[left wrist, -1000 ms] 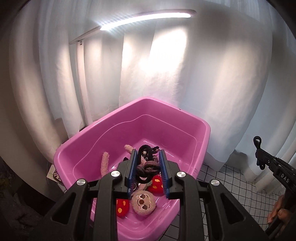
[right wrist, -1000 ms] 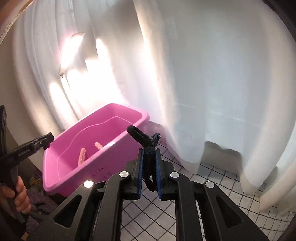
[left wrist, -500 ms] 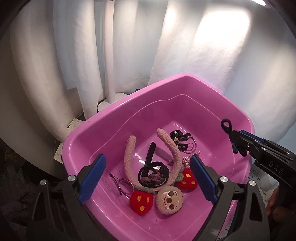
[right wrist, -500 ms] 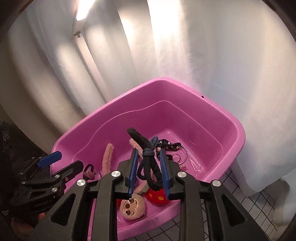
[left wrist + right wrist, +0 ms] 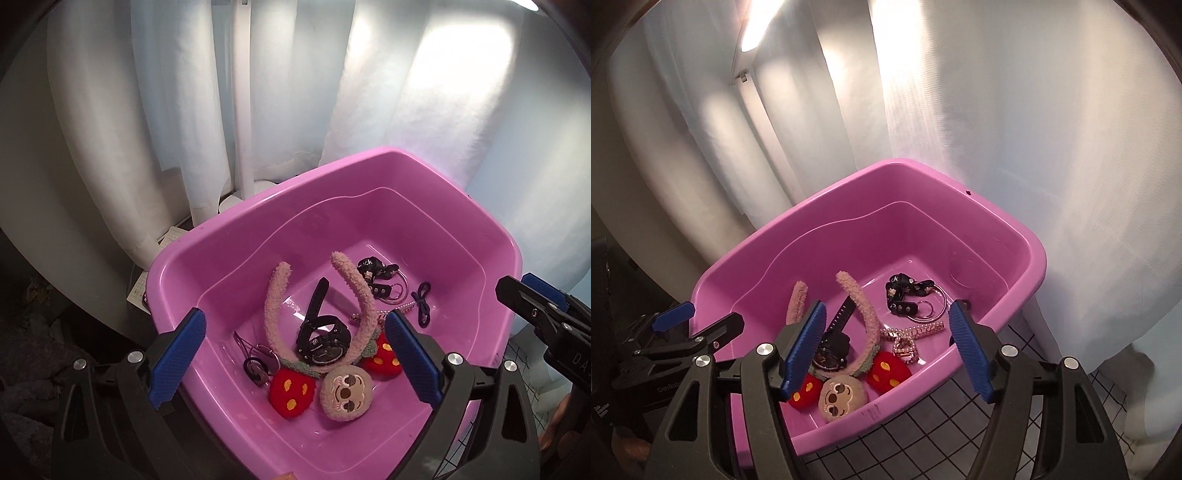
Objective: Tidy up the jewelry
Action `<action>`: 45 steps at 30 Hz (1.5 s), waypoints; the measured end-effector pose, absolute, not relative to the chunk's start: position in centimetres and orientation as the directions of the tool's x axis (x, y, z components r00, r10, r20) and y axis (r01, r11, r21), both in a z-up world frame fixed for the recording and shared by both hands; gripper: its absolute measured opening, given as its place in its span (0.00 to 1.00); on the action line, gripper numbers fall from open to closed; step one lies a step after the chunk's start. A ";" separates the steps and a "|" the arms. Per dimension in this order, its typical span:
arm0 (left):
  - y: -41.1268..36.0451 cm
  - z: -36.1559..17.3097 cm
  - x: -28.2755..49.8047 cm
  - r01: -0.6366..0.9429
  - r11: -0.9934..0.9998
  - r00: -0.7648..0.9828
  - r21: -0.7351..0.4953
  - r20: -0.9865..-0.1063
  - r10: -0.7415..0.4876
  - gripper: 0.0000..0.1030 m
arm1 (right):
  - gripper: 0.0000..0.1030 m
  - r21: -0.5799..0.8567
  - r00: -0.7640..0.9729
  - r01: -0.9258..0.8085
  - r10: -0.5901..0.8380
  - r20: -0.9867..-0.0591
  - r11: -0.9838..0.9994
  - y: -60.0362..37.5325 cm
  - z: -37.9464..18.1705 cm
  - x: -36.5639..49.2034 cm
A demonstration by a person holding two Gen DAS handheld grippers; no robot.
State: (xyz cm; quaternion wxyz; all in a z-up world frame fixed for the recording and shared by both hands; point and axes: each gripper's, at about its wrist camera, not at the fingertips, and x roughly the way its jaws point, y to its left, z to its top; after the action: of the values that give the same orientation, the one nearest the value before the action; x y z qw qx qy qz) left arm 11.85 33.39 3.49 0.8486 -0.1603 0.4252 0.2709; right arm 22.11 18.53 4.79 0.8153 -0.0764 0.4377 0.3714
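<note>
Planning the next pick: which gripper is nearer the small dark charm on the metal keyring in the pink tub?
Left. The left gripper hangs close over the keyring charm; the right gripper is across the tub.

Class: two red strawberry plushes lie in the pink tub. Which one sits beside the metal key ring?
The strawberry left of the sloth face in the left wrist view; the key ring lies just beyond it.

White curtains (image 5: 1015,129) hang behind; a black-lined white grid floor (image 5: 923,424) lies below.
</note>
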 end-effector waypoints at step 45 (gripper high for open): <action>32.0 4.5 11.2 -0.590 0.808 0.488 0.008 -0.793 0.364 0.94 | 0.69 0.171 0.321 -0.695 0.514 -0.796 0.699 17.8 4.9 20.2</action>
State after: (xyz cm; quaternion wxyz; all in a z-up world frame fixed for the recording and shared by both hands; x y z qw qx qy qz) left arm 11.18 32.00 4.50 0.8521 -0.1339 0.4215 0.2798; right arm 20.20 17.83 4.86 0.8064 -0.1015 0.4462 0.3747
